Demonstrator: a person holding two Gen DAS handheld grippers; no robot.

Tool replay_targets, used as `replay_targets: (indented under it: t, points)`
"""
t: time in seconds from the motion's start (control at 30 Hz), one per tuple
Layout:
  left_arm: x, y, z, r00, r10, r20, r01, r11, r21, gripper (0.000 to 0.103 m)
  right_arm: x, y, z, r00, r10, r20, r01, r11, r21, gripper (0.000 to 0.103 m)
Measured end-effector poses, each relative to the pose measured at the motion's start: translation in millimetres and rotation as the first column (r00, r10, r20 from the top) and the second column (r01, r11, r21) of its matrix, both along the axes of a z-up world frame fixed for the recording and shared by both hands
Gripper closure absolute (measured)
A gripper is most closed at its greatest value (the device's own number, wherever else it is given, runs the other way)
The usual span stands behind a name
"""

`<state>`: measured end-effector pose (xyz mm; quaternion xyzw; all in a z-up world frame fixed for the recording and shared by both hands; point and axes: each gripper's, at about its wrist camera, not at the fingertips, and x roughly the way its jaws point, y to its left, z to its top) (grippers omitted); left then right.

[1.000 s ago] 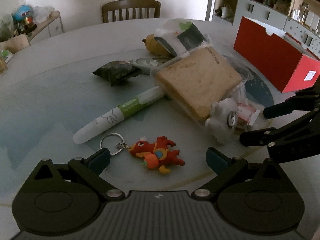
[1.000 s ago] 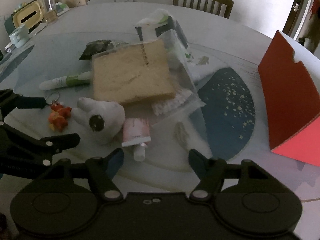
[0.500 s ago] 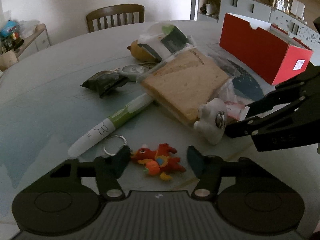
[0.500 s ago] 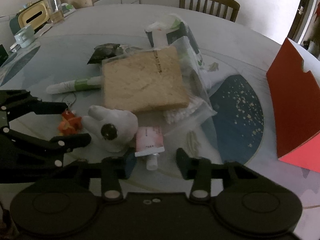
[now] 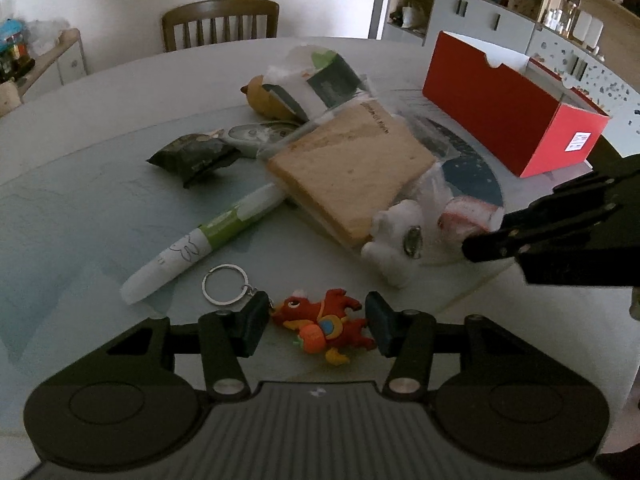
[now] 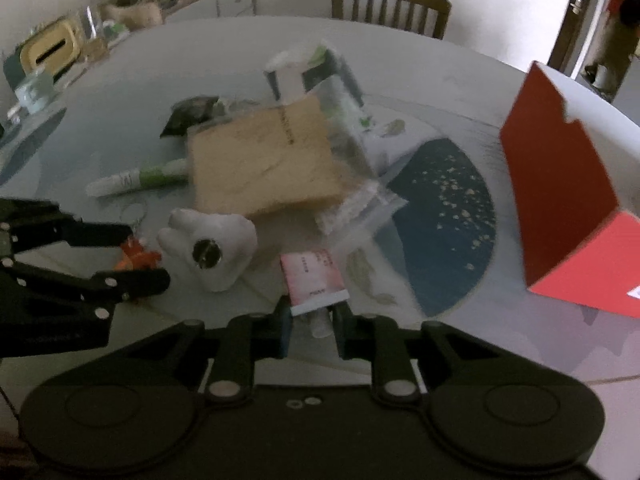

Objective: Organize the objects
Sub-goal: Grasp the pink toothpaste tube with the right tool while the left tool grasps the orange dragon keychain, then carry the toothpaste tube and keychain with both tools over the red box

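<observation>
My left gripper (image 5: 318, 326) is shut on a red dragon keychain (image 5: 326, 326) lying on the round table (image 5: 100, 184); its key ring (image 5: 224, 284) lies to the left. My right gripper (image 6: 311, 326) is shut on the cap end of a pink tube (image 6: 314, 278). A white plush toy (image 6: 210, 248) lies between the two grippers, also in the left wrist view (image 5: 400, 236). A red open box (image 5: 512, 108) stands at the right, also in the right wrist view (image 6: 560, 200).
A bagged brown sponge (image 5: 352, 172), a green and white marker (image 5: 204, 240), a dark snack packet (image 5: 192, 156), a yellow toy (image 5: 268, 100) and tissue packs (image 5: 320, 80) crowd the table's middle. A chair (image 5: 220, 22) stands beyond the table.
Both grippers closed from wide open: the left onto the dragon keychain, the right onto the pink tube's end. Both moved forward slightly.
</observation>
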<state>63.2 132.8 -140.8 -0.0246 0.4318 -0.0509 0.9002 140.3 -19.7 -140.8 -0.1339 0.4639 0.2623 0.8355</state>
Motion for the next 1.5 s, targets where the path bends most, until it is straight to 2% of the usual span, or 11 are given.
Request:
replay_targets:
  t: [0.3, 0.4, 0.67, 1.07, 1.3, 1.4, 1.5]
  points:
    - [-8.7, -7.9, 26.8, 0.999, 0.028, 0.042, -0.027, 0.999, -0.024, 0.051, -3.3, -25.5, 31.2, 1.000, 0.027, 0.013, -0.028, 0.998, 0.060, 0.083]
    - [-10.6, -14.8, 43.9, 0.996, 0.059, 0.064, -0.056, 0.998, -0.039, 0.051, -2.5, -35.5, 43.0, 0.998, 0.051, 0.023, -0.053, 0.996, 0.074, 0.083]
    - [-2.8, -53.3, 87.6, 0.988, 0.070, 0.134, -0.067, 0.997, -0.030, 0.051, 9.5, -70.2, 78.6, 0.994, 0.094, 0.056, -0.098, 0.991, 0.086, 0.083]
    - [50.2, -127.6, 133.1, 0.981, 0.029, 0.193, -0.018, 0.998, -0.058, 0.051, 46.8, -144.4, 117.2, 0.989, 0.076, 0.124, -0.093, 0.986, 0.140, 0.083]
    - [95.4, -172.0, 163.7, 0.968, -0.062, 0.243, 0.070, 0.997, -0.025, 0.051, 76.0, -185.9, 131.0, 0.981, 0.037, 0.192, -0.062, 0.990, 0.125, 0.083]
    - [113.5, -193.5, 172.8, 0.954, -0.106, 0.282, 0.101, 0.994, 0.032, 0.051, 91.0, -200.2, 131.7, 0.976, 0.013, 0.218, -0.036, 0.994, 0.101, 0.083]
    - [135.5, -213.1, 178.3, 0.948, -0.138, 0.286, 0.131, 0.990, 0.044, 0.051, 106.7, -212.4, 128.6, 0.975, -0.014, 0.221, -0.006, 0.996, 0.091, 0.083]
